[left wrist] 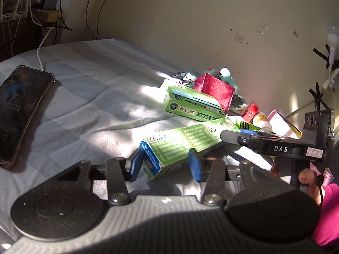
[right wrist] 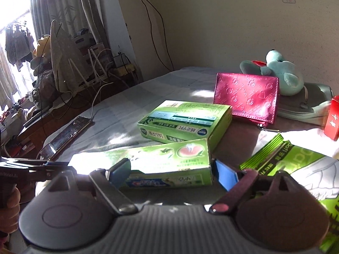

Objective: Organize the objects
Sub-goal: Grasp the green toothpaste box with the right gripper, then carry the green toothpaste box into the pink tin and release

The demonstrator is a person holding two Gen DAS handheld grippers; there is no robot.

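A long green toothpaste box (left wrist: 182, 146) lies on the bed. My left gripper (left wrist: 166, 163) is open, its blue pads on either side of the box's near end. My right gripper (right wrist: 171, 174) is open around the other end of the same box (right wrist: 167, 160), pads close to its sides. The right gripper's body also shows in the left wrist view (left wrist: 275, 144). A green medicine box (right wrist: 186, 120) lies behind it, also in the left wrist view (left wrist: 190, 105).
A pink wallet (right wrist: 247, 97), a teal plush toy (right wrist: 284, 72), a grey pouch (right wrist: 313, 103), a red box (right wrist: 333, 120) and a green packet (right wrist: 296, 163) lie near the wall. A phone (left wrist: 19, 114) on a cable lies at the left of the checked sheet (left wrist: 95, 80).
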